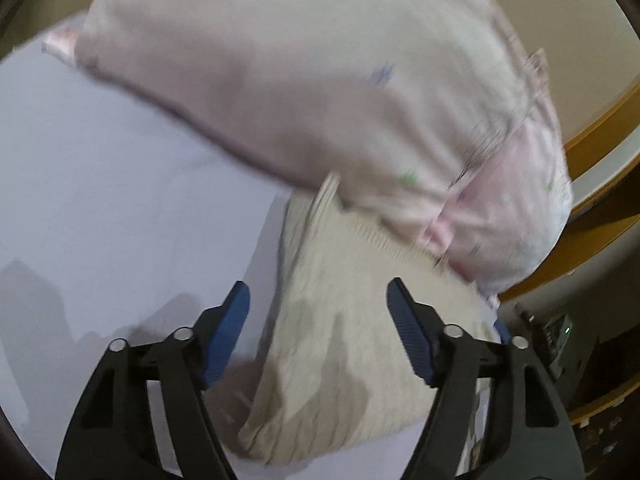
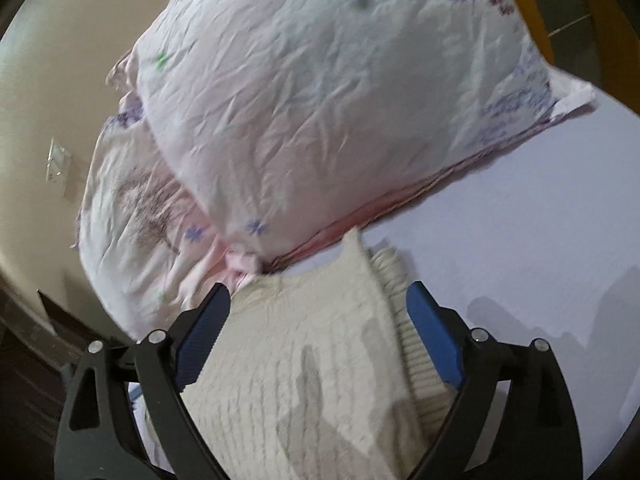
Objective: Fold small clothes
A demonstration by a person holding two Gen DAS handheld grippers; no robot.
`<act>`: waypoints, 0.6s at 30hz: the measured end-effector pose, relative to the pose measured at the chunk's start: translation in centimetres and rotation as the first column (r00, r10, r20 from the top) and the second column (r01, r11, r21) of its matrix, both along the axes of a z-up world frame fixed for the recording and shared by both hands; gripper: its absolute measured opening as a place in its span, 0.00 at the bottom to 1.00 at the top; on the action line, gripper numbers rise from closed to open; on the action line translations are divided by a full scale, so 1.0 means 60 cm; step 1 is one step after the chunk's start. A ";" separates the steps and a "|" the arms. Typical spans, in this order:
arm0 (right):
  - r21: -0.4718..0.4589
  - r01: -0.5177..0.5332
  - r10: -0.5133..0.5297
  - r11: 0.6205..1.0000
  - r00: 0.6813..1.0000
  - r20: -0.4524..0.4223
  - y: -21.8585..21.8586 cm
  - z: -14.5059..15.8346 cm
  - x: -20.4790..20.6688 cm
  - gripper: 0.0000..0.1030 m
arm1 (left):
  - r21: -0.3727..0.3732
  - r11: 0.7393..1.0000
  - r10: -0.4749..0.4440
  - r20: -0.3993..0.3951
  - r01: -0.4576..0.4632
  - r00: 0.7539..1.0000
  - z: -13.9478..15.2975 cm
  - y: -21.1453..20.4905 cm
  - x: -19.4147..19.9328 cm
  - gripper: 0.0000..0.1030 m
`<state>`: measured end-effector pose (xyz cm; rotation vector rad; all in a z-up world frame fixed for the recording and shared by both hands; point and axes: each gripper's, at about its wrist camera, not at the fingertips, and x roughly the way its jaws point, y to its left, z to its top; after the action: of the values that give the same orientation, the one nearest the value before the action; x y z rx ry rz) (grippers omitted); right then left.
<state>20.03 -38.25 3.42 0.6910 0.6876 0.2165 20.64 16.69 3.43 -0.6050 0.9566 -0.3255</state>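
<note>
A cream knitted garment (image 1: 340,344) lies folded on a pale lilac bed sheet (image 1: 100,208), its far end tucked against a pillow. My left gripper (image 1: 318,308) is open and empty, its blue pads (image 1: 224,340) spread over the garment's near part. In the right wrist view the same cream knit (image 2: 312,364) lies between the fingers of my right gripper (image 2: 318,312), which is open and empty above it. Its ribbed hem (image 2: 404,316) runs along the right side.
Two floral pink-white pillows (image 1: 304,92) lie stacked at the head of the bed, also in the right wrist view (image 2: 320,108). A wooden bed frame (image 1: 600,140) curves at right. Lilac sheet (image 2: 520,232) extends to the right. A beige wall with a switch plate (image 2: 58,164) is left.
</note>
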 end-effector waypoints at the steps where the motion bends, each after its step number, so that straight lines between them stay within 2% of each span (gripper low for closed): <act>1: 0.000 -0.011 0.011 1.000 1.000 -0.004 0.009 0.000 0.005 0.87 | 0.001 1.000 -0.009 -0.026 0.009 1.000 -0.012 -0.004 0.001 0.60; 4: -0.012 -0.042 0.042 0.999 0.999 -0.005 0.029 0.000 -0.003 0.87 | -0.003 1.000 -0.028 -0.072 0.028 0.997 -0.043 -0.017 0.002 0.56; 6: -0.018 -0.054 0.054 0.998 0.999 0.001 0.030 0.002 -0.009 0.87 | -0.010 1.000 -0.017 -0.050 0.016 0.999 -0.054 -0.027 -0.002 0.52; 8: -0.017 -0.059 0.059 0.998 0.998 0.009 0.026 0.001 -0.020 0.87 | -0.053 0.998 -0.019 -0.053 0.017 0.998 -0.063 -0.033 -0.003 0.41; 9: -0.016 -0.060 0.060 0.998 0.998 0.013 0.020 -0.001 -0.028 0.87 | -0.083 0.997 -0.012 -0.069 0.006 0.998 -0.071 -0.039 -0.004 0.30; 10: -0.014 -0.062 0.063 0.998 0.998 0.015 0.015 -0.003 -0.035 0.87 | -0.107 0.994 -0.001 -0.082 -0.008 0.997 -0.075 -0.045 -0.003 0.22; 11: -0.013 -0.064 0.064 0.998 0.998 0.014 0.011 -0.004 -0.038 0.87 | -0.150 0.988 0.011 -0.084 -0.024 0.996 -0.075 -0.042 -0.006 0.21; 13: -0.013 -0.057 0.058 0.998 0.998 0.020 -0.004 -0.007 -0.053 0.87 | -0.297 0.954 0.013 -0.068 -0.032 0.998 -0.058 -0.039 -0.014 0.19; 14: -0.013 -0.052 0.052 0.999 0.998 0.025 -0.011 -0.006 -0.059 0.87 | -0.361 0.932 0.004 -0.035 -0.016 0.999 -0.033 -0.051 -0.018 0.19; 16: -0.015 -0.024 0.024 1.000 0.999 0.042 -0.031 -0.002 -0.073 0.87 | -0.403 0.914 -0.027 0.037 0.040 0.999 0.013 -0.088 -0.017 0.19; 18: -0.012 0.009 -0.008 1.000 0.998 0.064 -0.049 0.005 -0.087 0.87 | -0.458 0.879 -0.092 0.110 0.133 0.990 0.061 -0.160 -0.012 0.19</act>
<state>14.78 -41.18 3.73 0.6727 0.6243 0.2255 19.92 7.07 7.06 -0.9670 0.8343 -0.6932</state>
